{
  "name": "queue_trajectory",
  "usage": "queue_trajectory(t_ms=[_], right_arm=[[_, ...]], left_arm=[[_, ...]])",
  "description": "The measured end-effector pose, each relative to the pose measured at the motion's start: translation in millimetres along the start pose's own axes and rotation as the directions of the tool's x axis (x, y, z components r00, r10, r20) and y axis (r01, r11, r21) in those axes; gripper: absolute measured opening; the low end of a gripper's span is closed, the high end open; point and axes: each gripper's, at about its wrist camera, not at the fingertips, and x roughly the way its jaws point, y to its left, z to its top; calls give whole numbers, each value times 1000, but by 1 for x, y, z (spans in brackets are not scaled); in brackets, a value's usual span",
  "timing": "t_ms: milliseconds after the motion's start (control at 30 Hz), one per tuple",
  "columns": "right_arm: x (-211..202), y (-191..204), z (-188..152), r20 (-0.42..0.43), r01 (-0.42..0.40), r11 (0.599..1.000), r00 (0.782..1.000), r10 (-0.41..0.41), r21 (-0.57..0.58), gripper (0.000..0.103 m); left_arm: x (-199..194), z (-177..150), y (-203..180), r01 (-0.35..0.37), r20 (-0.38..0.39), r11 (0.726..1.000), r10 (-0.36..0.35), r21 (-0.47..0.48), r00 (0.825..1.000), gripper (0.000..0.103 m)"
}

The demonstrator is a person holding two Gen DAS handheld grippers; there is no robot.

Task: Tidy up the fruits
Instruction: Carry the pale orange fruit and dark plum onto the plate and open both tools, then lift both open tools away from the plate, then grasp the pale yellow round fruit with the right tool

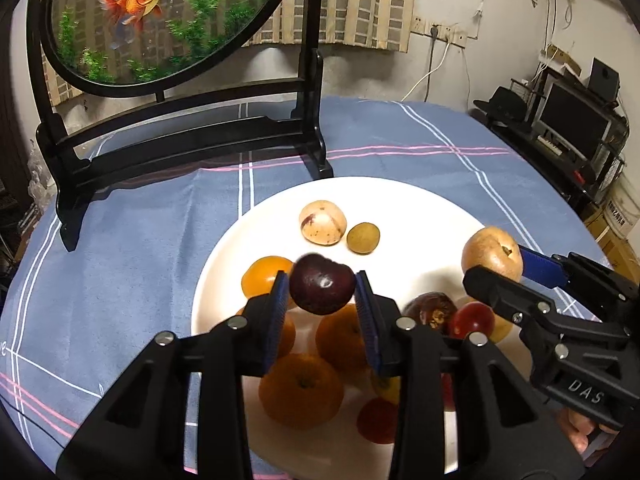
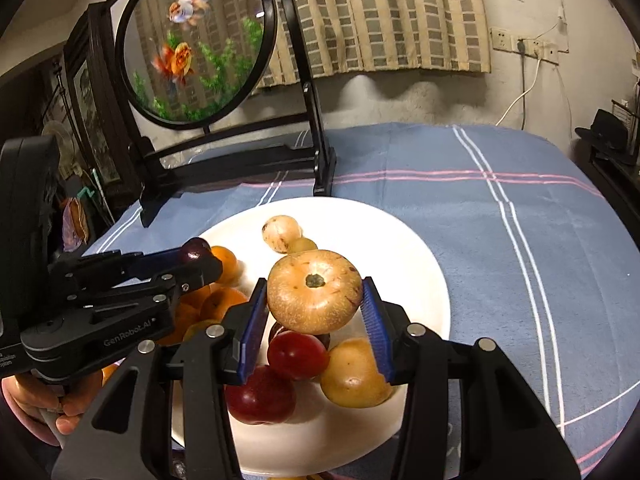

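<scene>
- Left gripper [image 1: 322, 294], centre frame: jaws spread, gaps showing beside the dark plum [image 1: 322, 289], over the oranges [image 1: 301, 390]; let it settle onto the white plate [image 1: 400, 196].
- Right gripper [image 2: 315, 302], centre frame: pinching a tan round fruit [image 2: 314, 291] above the red plums [image 2: 298, 354]; lower gently, release over bare plate.

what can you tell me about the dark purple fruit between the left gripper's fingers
The dark plum is round, deep purple-red and glossy, with a highlight and a shallow cleft at its top. It sits between the left gripper's blue ribbed pads, above the white plate and the oranges below. A thin gap seems to show on each side, so whether the pads press it is unclear.
</scene>
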Motion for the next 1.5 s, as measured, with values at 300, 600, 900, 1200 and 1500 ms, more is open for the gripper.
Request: queue_trajectory(t_ms=[300, 600, 900, 1200, 1500], right_arm=[[-30, 6, 2, 25, -45, 999, 999, 44, 19, 54], [-85, 10, -47, 0, 2, 1000, 1000, -2, 7, 61], [-75, 22, -105, -162, 11, 998, 987, -20, -61, 63], [-56, 26, -107, -172, 60, 993, 982, -77, -100, 63], [-44, 24, -97, -171, 53, 996, 983, -65, -74, 63]], left_arm=[[-63, -8, 4, -86, 118, 996, 86, -7, 989, 91], [-135, -84, 33, -86, 72, 987, 97, -132, 993, 100], [-151, -177, 38, -94, -8, 972, 94, -216, 996, 100], [-157, -184, 30, -136, 19, 976, 141, -169, 990, 100], [-159, -182, 34, -105, 11, 976, 109, -189, 994, 100]])
